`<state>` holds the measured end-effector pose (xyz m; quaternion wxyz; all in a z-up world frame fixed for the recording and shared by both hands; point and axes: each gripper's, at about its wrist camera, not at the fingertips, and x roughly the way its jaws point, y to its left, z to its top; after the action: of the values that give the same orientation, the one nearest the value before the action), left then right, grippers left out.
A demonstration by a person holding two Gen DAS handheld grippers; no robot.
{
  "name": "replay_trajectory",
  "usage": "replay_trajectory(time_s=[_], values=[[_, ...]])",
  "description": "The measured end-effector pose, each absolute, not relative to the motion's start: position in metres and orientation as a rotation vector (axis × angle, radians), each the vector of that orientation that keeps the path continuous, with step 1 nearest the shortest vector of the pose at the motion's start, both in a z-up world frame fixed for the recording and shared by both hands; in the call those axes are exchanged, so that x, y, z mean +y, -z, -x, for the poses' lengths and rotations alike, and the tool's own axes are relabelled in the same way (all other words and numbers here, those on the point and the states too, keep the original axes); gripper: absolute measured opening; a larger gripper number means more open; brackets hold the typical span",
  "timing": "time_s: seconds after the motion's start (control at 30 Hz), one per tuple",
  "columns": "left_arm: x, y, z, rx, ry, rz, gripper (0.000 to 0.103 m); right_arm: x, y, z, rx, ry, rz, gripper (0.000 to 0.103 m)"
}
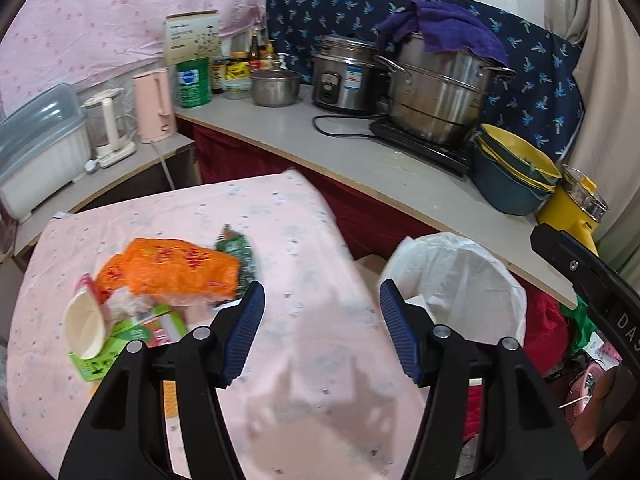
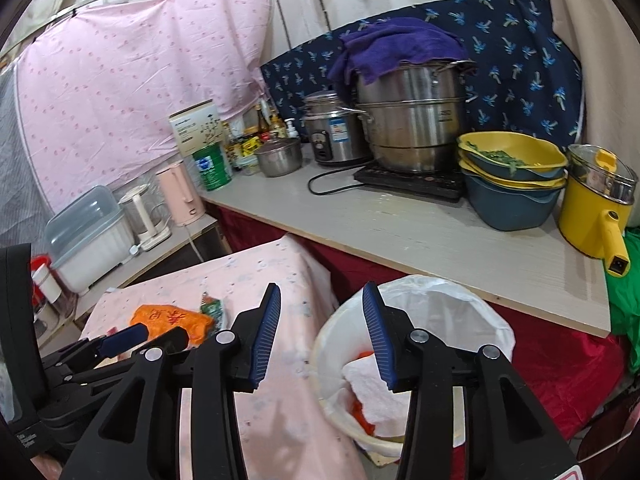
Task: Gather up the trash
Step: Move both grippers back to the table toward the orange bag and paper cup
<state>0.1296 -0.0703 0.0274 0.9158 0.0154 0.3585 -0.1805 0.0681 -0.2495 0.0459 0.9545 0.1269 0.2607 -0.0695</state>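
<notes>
**Mostly cleared hands, trash pile waiting on the table**

Both grippers empty. Left gripper (image 1: pixel 322 330) hangs over the pink-clothed table (image 1: pixel 304 240), jaws roughly half open, nothing between the pads. Right gripper (image 2: pixel 320 336) sits at about the same spread, also bare, above the bin's near rim.

Remaining trash is heaped at the table's left side: orange bag (image 1: pixel 172 270), green wrapper (image 1: pixel 234 250) touching its far edge, a cream scoop (image 1: pixel 86 330) resting on a green carton (image 1: pixel 120 340). Probably grouped there for quick picking.

White-lined bin (image 2: pixel 432 320) stands just beside the table's right edge, below the counter (image 2: pixel 400 232); white paper and something orange already lie inside. Placement likely keeps each carry short.

Room: open cloth between pile and bin, free of obstacles. Counter overhang is near the bin's far rim; the two grippers work close together, so crossing paths is the likeliest snag.
</notes>
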Motion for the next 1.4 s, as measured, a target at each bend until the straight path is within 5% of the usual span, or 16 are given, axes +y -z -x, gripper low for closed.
replay_trajectory(time_s=[0.9,1.4], values=[[0.109,-0.012,-0.129,0.778,0.073,0.037,0.065,-0.084,-0.035,-0.107,0.63,-0.101,-0.137,0.043],[0.156,0.031,-0.16,0.875,0.061,0.09,0.072,-0.025,0.0,-0.158,0.721,-0.17,-0.076,0.055]])
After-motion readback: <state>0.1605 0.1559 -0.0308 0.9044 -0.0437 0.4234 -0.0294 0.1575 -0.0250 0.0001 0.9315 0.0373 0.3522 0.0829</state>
